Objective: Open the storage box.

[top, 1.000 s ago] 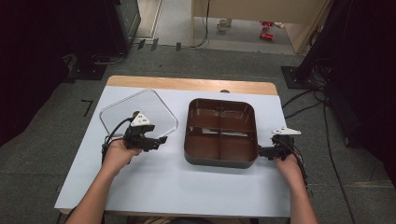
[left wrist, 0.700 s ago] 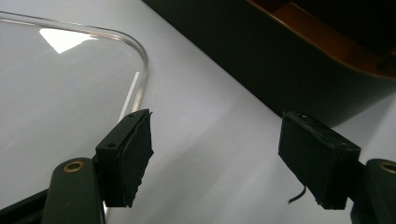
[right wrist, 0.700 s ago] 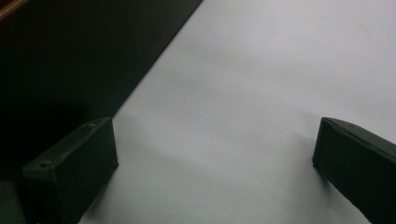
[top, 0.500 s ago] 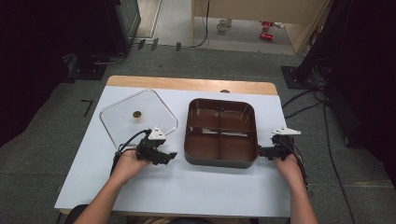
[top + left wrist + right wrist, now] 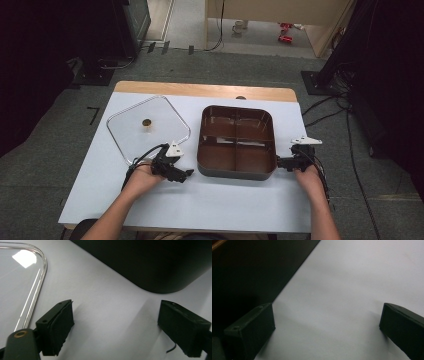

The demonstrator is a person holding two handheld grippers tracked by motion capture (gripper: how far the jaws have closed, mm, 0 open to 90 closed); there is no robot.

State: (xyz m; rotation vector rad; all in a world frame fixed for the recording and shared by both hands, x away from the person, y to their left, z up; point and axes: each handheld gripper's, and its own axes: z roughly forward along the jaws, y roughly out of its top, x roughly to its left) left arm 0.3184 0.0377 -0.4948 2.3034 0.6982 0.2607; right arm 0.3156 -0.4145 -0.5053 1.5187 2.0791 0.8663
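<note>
We see a rectangular table with a pale blue-white top (image 5: 210, 210) and a light wooden strip (image 5: 200, 90) along its far edge. It stands on grey carpeted floor (image 5: 45, 165). Black cables (image 5: 325, 107) trail across the floor to the right. Beyond the table lie small red objects (image 5: 286, 31) near a beige cabinet base (image 5: 270, 10).

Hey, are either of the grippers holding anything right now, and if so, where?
Nothing is held. The left gripper has just been opening, with bare table between its jaws, beside the clear lid. The right gripper is open next to the brown tray.
</note>
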